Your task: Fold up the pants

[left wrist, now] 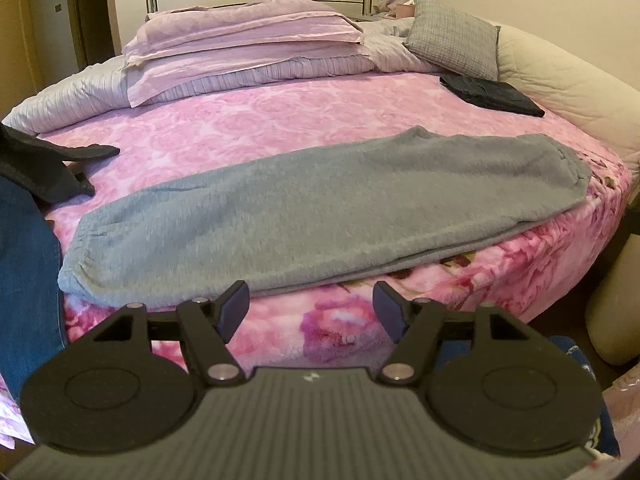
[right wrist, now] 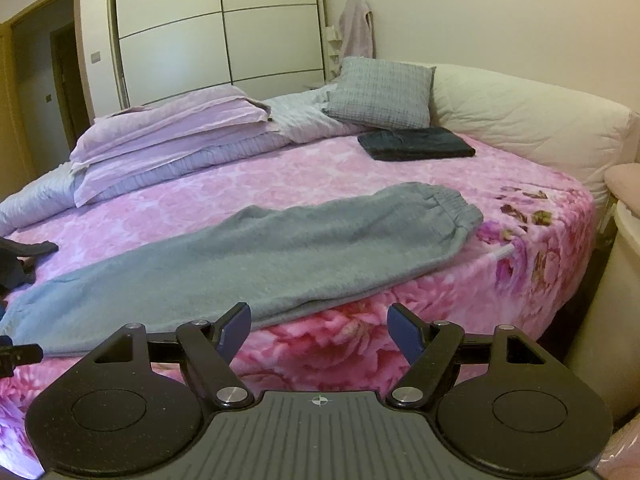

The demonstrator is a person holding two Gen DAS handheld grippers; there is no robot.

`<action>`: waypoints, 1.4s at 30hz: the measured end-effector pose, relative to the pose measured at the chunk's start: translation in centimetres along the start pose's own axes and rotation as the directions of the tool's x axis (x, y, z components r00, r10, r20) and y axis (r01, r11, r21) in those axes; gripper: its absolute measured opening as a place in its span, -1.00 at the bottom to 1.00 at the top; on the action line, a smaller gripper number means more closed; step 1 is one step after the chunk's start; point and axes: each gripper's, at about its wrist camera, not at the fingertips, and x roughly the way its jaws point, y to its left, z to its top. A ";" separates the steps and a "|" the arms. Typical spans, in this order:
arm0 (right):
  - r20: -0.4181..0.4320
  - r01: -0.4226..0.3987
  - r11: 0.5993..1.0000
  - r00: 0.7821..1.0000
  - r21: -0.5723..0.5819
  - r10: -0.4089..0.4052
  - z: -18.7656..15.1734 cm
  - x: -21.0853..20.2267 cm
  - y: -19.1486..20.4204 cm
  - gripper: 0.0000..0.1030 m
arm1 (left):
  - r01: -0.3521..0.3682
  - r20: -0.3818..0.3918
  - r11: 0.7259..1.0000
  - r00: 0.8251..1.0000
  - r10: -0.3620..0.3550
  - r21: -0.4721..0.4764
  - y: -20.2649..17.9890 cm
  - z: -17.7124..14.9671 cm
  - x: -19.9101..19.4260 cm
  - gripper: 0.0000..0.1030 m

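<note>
Grey fleece pants (left wrist: 312,208) lie folded lengthwise, one leg on the other, along the near edge of the pink floral bed (left wrist: 280,120). The cuffs point left and the elastic waistband (right wrist: 448,204) points right. My left gripper (left wrist: 310,308) hangs open just in front of the bed's edge, below the middle of the pants, with nothing between its blue pads. In the right wrist view the same pants (right wrist: 256,252) run across the bed, and my right gripper (right wrist: 318,328) is open too, short of the pants' near edge.
A dark folded garment (left wrist: 492,94) lies at the back right by a grey cushion (left wrist: 452,36). Folded lilac bedding (left wrist: 240,48) is stacked at the back. Dark clothes (left wrist: 44,164) and blue jeans (left wrist: 28,272) sit at the left. A cream padded headboard (right wrist: 520,120) curves round the right.
</note>
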 end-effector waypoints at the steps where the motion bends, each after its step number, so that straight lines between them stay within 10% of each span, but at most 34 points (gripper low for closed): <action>1: -0.005 -0.002 1.000 1.000 -0.002 0.002 0.1 0.2 0.0 0.40 | -0.002 -0.003 1.000 1.000 0.002 0.000 0.0 0.1 0.1 0.26; 26: -0.085 -0.019 1.000 0.996 -0.011 0.018 1.6 5.1 0.2 0.40 | -0.076 -0.093 0.997 0.993 0.073 -0.025 2.0 1.2 4.4 0.26; 31: -0.113 -0.021 1.000 0.993 -0.023 0.018 1.8 7.2 0.4 0.40 | -0.095 -0.121 0.984 0.990 0.077 -0.151 5.7 -0.1 6.1 0.25; 36: -0.155 -0.022 0.999 0.988 -0.035 0.016 1.9 9.7 0.6 0.40 | -0.093 -0.095 0.890 0.994 0.056 -0.447 12.6 -2.9 7.3 0.00; 42: -0.195 -0.041 0.998 0.980 -0.056 0.030 1.9 12.4 1.4 0.40 | -0.039 -0.029 0.665 0.999 0.027 -0.746 19.8 -6.3 8.9 -0.10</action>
